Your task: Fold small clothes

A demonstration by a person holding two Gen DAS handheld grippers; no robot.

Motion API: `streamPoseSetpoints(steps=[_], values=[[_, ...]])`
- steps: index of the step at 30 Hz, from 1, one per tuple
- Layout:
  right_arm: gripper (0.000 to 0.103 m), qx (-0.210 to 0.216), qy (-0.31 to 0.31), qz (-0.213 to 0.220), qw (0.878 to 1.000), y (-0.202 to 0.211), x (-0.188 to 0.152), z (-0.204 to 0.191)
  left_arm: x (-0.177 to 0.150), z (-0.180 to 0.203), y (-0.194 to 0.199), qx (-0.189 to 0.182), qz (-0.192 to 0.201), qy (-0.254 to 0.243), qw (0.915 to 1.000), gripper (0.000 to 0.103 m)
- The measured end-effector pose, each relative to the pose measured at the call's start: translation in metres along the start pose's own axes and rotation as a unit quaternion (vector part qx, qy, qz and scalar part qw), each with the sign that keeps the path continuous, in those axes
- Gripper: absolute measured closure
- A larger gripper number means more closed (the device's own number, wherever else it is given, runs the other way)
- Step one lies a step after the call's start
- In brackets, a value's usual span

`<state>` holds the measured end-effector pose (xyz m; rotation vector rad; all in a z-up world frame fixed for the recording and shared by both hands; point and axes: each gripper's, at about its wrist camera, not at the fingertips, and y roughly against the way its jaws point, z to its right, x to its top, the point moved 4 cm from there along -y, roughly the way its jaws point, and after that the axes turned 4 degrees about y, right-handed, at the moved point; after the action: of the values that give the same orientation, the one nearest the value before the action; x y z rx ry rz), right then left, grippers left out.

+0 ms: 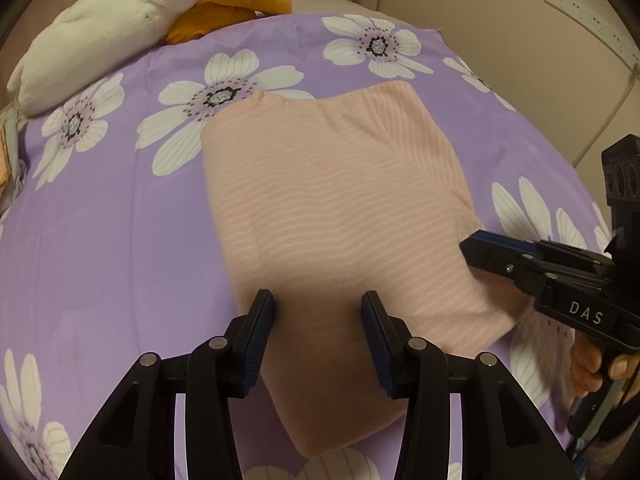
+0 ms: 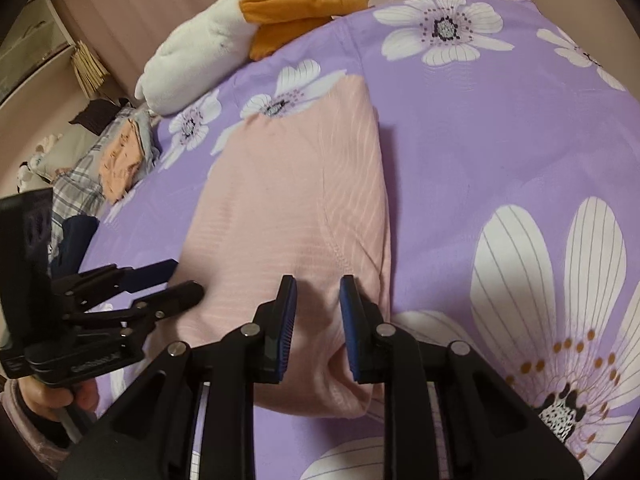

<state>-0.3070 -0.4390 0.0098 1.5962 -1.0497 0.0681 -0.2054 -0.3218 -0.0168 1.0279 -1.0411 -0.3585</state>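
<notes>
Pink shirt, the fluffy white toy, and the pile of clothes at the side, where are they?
Pink shirt (image 1: 340,200): left wrist view, on its middle panel.
Fluffy white toy (image 2: 200,48): right wrist view, on its white body.
Pile of clothes (image 2: 120,160): right wrist view, on the orange piece on top.

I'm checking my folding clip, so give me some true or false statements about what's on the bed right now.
1. The pink garment lies on a purple flowered sheet. True.
2. The left hand-held gripper is clamped shut on the garment. False: its jaws stand apart above it.
3. A white plush toy lies at the far side of the bed. True.
4. The garment is blue. False: pink.
5. The right hand-held gripper is over the sheet, clear of the garment. False: it is over the garment's near edge.
</notes>
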Motion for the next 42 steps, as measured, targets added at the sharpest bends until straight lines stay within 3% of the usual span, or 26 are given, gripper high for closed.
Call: streamPoseSetpoints(steps=[29, 42], values=[[0.078, -0.006, 0.004, -0.018, 1.0, 0.016, -0.03, -0.004, -0.026, 0.004, 0.015, 0.002, -0.003, -0.001, 1.0, 0.057], [0.078, -0.008, 0.005, -0.018, 1.0, 0.025, -0.036, -0.009, -0.039, -0.001, 0.021, -0.022, -0.017, 0.025, 0.9993, 0.057]])
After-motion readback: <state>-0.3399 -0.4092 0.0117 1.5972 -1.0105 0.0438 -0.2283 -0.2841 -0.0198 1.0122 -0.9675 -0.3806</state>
